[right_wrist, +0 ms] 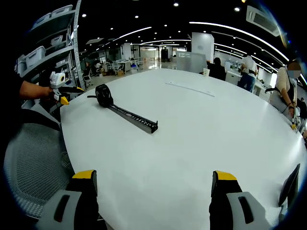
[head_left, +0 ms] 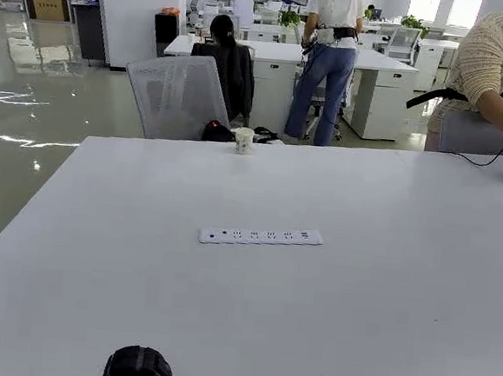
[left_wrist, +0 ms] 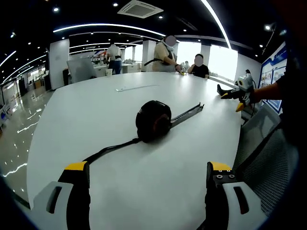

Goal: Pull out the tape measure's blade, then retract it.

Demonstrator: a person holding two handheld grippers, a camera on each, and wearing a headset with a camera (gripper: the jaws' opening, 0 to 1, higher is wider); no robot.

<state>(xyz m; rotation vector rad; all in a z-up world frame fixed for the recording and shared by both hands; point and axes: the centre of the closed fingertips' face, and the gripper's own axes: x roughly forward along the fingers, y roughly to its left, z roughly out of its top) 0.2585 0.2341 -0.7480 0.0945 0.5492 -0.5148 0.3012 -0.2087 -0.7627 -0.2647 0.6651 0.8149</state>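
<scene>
**A:** What takes up the most room?

**B:** The white desk point(head_left: 400, 295). A grey mesh chair point(head_left: 179, 95) stands behind its far edge.

**A:** And the tools?

**B:** The left hand-held gripper point(left_wrist: 147, 167) has its jaws spread wide with nothing between them. The right hand-held gripper point(right_wrist: 154, 175) is the same. Each is well apart from the tape measure point(left_wrist: 153, 120).

**A:** Where does that sit?

**B:** Its black case rests on the desk near the front edge. The blade point(right_wrist: 132, 116) is drawn out part way and lies flat. In the head view the bottom edge cuts off the case. A dark strap point(left_wrist: 110, 149) trails from it.

**A:** Anything smaller?

**B:** A white power strip point(head_left: 261, 236) lies mid-desk, and a paper cup point(head_left: 243, 139) stands at the far edge. The cup's print is too small to read.
</scene>
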